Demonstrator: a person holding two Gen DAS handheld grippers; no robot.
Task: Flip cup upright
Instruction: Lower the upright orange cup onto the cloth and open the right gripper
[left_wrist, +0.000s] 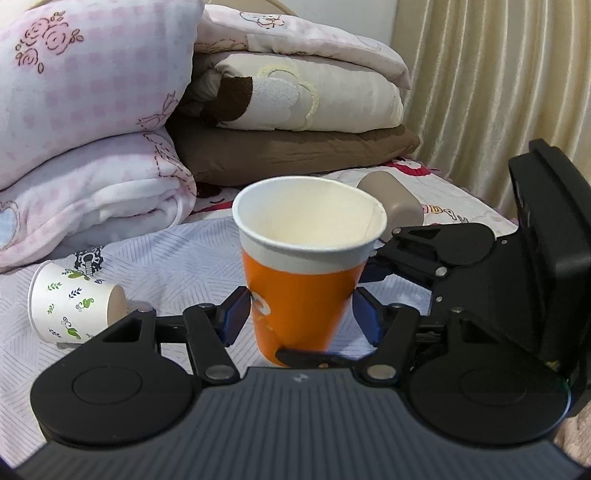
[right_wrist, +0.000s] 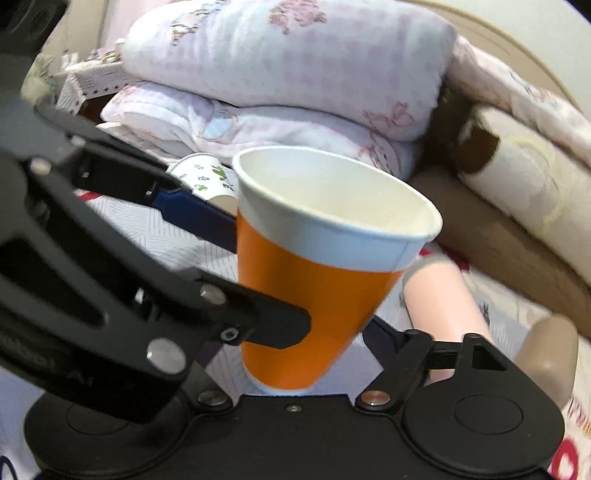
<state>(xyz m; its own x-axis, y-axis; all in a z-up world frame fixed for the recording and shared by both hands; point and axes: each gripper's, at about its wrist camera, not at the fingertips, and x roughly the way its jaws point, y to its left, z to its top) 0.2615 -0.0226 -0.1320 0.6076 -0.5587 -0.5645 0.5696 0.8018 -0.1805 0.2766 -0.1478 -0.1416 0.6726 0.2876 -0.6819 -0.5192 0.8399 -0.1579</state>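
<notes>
Orange paper with a white band at the rim makes up the cup (left_wrist: 303, 266) at the middle of the left wrist view. It stands mouth up, its long axis near vertical with the rim leaning slightly toward 1 o'clock, and its inside shows only bare cream paper. The left gripper (left_wrist: 301, 314) has its blue-padded fingers (left_wrist: 236, 314) spread to either side of the lower cup wall: the 9 o'clock pad sits right at the wall, the 3 o'clock pad stands just apart, so the jaws are open and not clamping. From 3 o'clock the right gripper (left_wrist: 373, 271) reaches in, one fingertip against the cup just under the white band. At 8 o'clock a leaf-printed white cup (left_wrist: 70, 302) lies on its side on the patterned bedsheet (left_wrist: 177, 254), its base facing the camera. A beige cup (left_wrist: 391, 195) lies tipped behind the rim at 1 o'clock. Folded quilts (left_wrist: 92, 129) pile up at the back.

From the right wrist, the orange cup (right_wrist: 317, 280) again fills the centre, mouth up and tilted toward 1 o'clock, nothing visible inside. The right gripper (right_wrist: 303, 280) holds it (one finger is hidden behind the cup; the far blue finger (right_wrist: 195, 214) presses the wall at 9 o'clock). The left gripper (right_wrist: 258, 317) crosses in from 9 o'clock, a black fingertip overlapping the lower wall. The leaf-printed cup (right_wrist: 205, 173) peeks out at 11 o'clock.
</notes>
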